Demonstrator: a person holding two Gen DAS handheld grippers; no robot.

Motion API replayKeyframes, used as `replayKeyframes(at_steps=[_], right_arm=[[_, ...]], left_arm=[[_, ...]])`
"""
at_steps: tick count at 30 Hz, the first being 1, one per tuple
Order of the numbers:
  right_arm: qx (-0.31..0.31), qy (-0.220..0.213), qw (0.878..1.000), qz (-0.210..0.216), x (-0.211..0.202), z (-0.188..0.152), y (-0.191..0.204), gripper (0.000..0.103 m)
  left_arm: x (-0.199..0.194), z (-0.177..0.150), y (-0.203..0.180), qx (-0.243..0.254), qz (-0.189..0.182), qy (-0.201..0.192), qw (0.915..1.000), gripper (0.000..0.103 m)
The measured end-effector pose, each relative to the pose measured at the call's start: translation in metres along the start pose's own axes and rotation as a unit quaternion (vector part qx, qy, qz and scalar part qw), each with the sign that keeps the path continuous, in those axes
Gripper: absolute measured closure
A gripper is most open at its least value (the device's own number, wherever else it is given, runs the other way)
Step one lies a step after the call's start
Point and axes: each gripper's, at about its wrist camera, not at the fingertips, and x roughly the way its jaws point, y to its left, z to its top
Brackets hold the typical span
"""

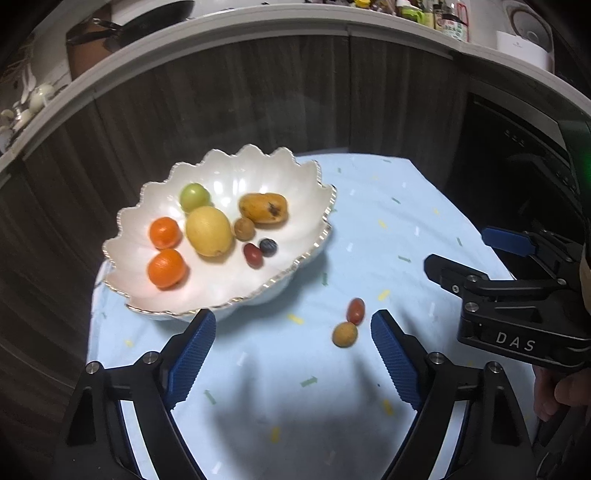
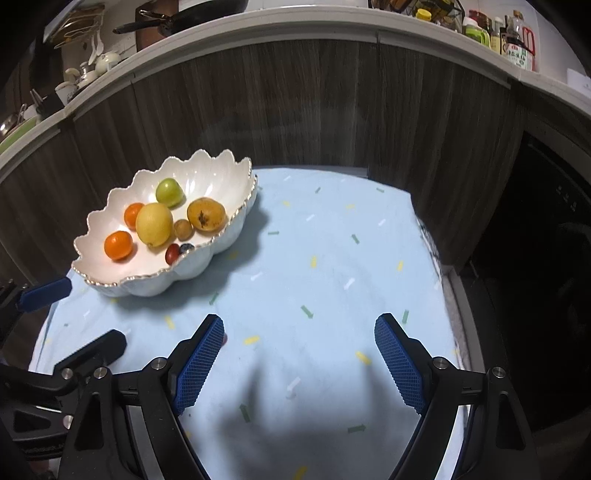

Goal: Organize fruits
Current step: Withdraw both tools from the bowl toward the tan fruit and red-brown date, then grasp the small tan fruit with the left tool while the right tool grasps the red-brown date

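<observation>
A white scalloped bowl stands on the light blue cloth. It holds two oranges, a lemon, a green fruit, a loquat, a small brown fruit, a red cherry tomato and a blueberry. The bowl also shows in the right wrist view. On the cloth, right of the bowl, lie a red cherry tomato and a small brown fruit. My left gripper is open and empty, with these two fruits just inside its right finger. My right gripper is open and empty over bare cloth; it also shows in the left wrist view.
Dark wood cabinet fronts rise behind the table. A counter above carries a pan, bottles and crockery. A dark appliance stands to the right. The cloth's right edge drops off.
</observation>
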Motion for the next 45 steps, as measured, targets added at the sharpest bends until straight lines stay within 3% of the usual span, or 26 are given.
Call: replayKeyframes(at_steps=[12, 16, 30, 34, 45], right_arm=[[-0.010, 0.011, 1.000, 0.009, 0.011, -0.009, 0.001, 0.018], [-0.012, 0.018, 1.000, 0.014, 0.018, -0.011, 0.001, 0.018], [-0.012, 0.033, 0.999, 0.019, 0.031, -0.016, -0.001, 0.018], [-0.012, 0.035, 0.999, 0.019, 0.033, -0.016, -0.001, 0.018], [-0.021, 0.036, 0.999, 0.026, 0.037, -0.017, 0.007, 0.018]], left_arm=[[0.028, -0.016, -0.018, 0.041, -0.044, 0.014, 0.9981, 0.036], [0.040, -0.018, -0.022, 0.051, -0.051, 0.024, 0.9971, 0.047], [0.071, -0.023, -0.033, 0.068, -0.068, 0.047, 0.9943, 0.067], [0.074, -0.025, -0.034, 0.065, -0.075, 0.045, 0.9941, 0.078], [0.066, -0.031, -0.025, 0.057, -0.065, 0.044, 0.9953, 0.080]])
